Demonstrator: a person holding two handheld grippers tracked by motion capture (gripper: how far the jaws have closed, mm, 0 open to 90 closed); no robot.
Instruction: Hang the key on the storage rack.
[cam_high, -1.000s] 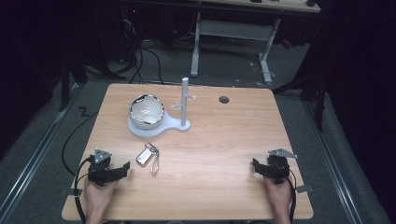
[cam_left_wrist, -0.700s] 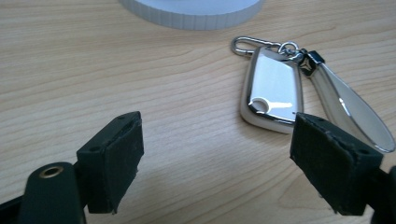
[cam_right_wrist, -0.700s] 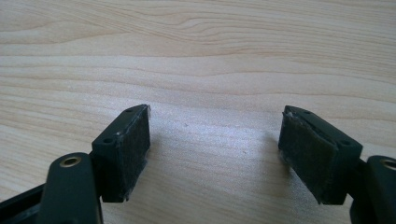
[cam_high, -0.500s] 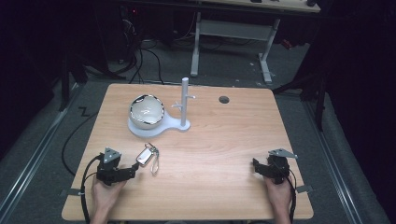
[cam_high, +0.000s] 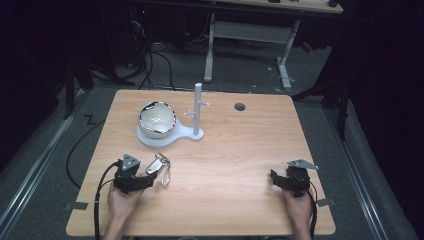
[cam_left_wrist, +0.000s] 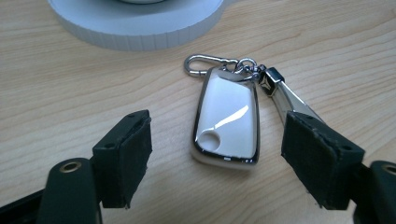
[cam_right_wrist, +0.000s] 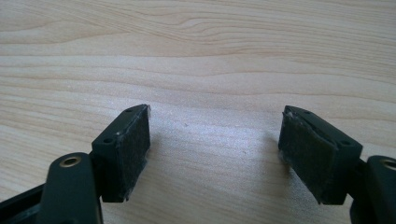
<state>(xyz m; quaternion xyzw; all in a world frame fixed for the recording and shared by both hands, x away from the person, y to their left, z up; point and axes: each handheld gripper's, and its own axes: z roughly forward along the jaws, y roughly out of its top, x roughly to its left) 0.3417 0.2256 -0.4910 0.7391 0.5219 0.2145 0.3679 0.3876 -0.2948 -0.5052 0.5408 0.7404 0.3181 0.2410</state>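
A white key fob (cam_left_wrist: 227, 122) with a metal clip is seen lying flat on the desk (cam_high: 235, 150) near its front left corner, just before the white stand base (cam_high: 165, 137). The left gripper (cam_left_wrist: 219, 158) is held around it, fingers (cam_left_wrist: 123, 156) apart, not touching. The right gripper (cam_right_wrist: 215, 154) is held near the front right corner, fingers spread over bare wood.

- The pale wooden table (cam_high: 240, 150) is evenly lit from above; the surroundings fall to near black.
- A white glare streak crosses the glossy white chrome-edged key fob (cam_left_wrist: 227, 119), toward 2 o'clock.
- The nearest black jaws look slightly soft.
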